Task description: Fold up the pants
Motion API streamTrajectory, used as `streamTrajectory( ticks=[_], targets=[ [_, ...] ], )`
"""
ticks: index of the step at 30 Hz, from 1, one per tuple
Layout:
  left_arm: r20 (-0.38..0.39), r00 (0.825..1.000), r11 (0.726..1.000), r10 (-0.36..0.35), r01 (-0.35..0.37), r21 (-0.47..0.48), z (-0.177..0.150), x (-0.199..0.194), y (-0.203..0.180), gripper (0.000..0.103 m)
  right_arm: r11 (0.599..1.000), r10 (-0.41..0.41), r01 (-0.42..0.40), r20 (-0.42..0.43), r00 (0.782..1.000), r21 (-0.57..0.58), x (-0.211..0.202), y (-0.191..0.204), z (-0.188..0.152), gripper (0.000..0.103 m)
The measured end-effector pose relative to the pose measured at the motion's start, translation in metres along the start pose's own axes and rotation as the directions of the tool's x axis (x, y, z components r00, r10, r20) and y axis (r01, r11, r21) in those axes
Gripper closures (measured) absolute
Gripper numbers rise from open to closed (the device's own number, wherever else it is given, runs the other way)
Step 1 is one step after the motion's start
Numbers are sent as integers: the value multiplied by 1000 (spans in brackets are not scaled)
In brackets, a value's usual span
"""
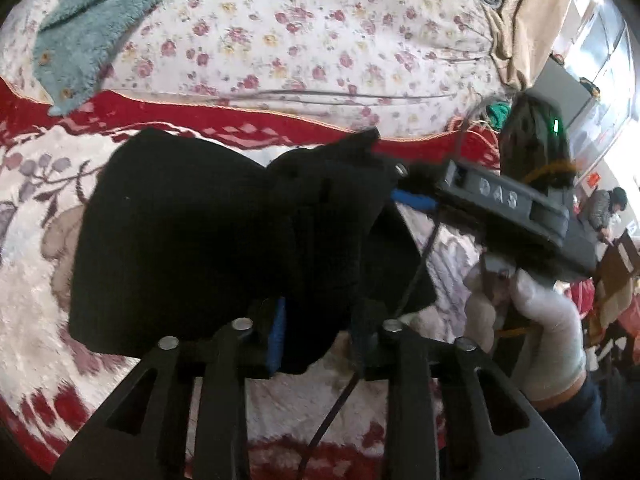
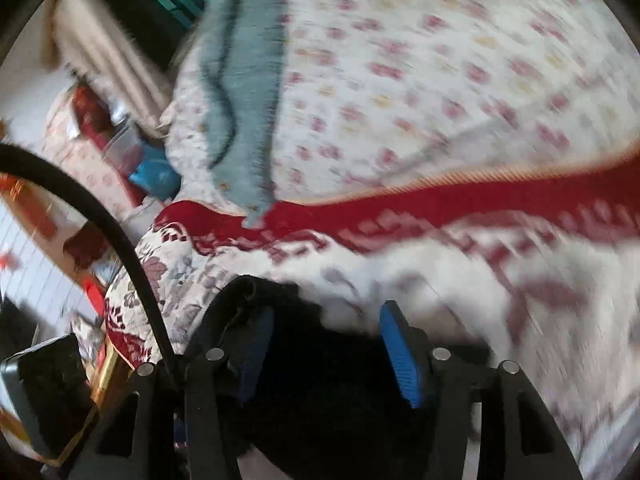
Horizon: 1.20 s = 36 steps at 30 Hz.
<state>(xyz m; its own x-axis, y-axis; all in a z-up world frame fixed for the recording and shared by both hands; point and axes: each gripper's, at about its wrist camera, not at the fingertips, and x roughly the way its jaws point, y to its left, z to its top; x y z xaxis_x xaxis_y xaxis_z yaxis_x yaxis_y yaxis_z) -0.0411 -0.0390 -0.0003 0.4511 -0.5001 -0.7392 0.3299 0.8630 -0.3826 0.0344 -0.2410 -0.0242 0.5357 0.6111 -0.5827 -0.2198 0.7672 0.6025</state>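
The left gripper [image 1: 320, 336] has its two blue-padded fingers [image 1: 278, 336] set apart with black cloth bunched between them, and whether they pinch it or merely straddle it I cannot tell, since the cloth covers the inner faces. In the left wrist view, reading from the left edge, one teal fleece garment [image 1: 84, 28] lies rumpled on one floral quilt [image 1: 304, 40], and below them spreads one red and white blanket [image 1: 40, 240] with a dark red border band. On that blanket, in the middle of the frame, sits the one pair of black pants [image 1: 192, 232], gathered into a thick folded bundle that runs from the left gripper up toward the right gripper. Further right, the right gripper [image 1: 394, 184] meets the upper corner of the pants, one blue pad showing at the cloth's edge, and a white-gloved hand [image 1: 532, 320] holds its handle. At the far right edge one person [image 1: 608, 208] sits in the background. In the right wrist view, heavily blurred, one black cable [image 2: 100, 220] arcs at the left, the teal garment [image 2: 244, 92] drapes over the quilt [image 2: 440, 60], and the blanket [image 2: 520, 264] fills the right. There the right gripper [image 2: 326, 352] shows two blue pads [image 2: 400, 356] spread apart, with the pants [image 2: 320, 380] lying between them and against the left pad.
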Motion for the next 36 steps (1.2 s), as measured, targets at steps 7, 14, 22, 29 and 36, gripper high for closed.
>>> streamTrajectory(
  ticks=[7, 14, 22, 29, 36],
  targets=[
    [53, 989, 990, -138, 136, 43, 6, -45, -5, 55, 964, 169, -182, 84, 982, 191, -44, -31, -22, 48],
    [101, 995, 999, 21, -25, 40, 3, -69, 36, 55, 960, 202, -207, 46, 978, 189, -51, -8, -34, 48],
    [57, 997, 999, 54, -53, -11, -2, -47, 59, 55, 968, 133, -121, -40, 990, 221, -23, -4, -47, 45],
    [36, 996, 997, 80, -80, -13, -4, -27, 57, 55, 976, 145, -146, 13, 989, 162, -4, 4, -46, 57],
    [22, 998, 998, 59, -59, -6, 0, -23, 49, 55, 975, 159, -169, 75, 984, 143, -8, 3, -47, 95]
  ],
)
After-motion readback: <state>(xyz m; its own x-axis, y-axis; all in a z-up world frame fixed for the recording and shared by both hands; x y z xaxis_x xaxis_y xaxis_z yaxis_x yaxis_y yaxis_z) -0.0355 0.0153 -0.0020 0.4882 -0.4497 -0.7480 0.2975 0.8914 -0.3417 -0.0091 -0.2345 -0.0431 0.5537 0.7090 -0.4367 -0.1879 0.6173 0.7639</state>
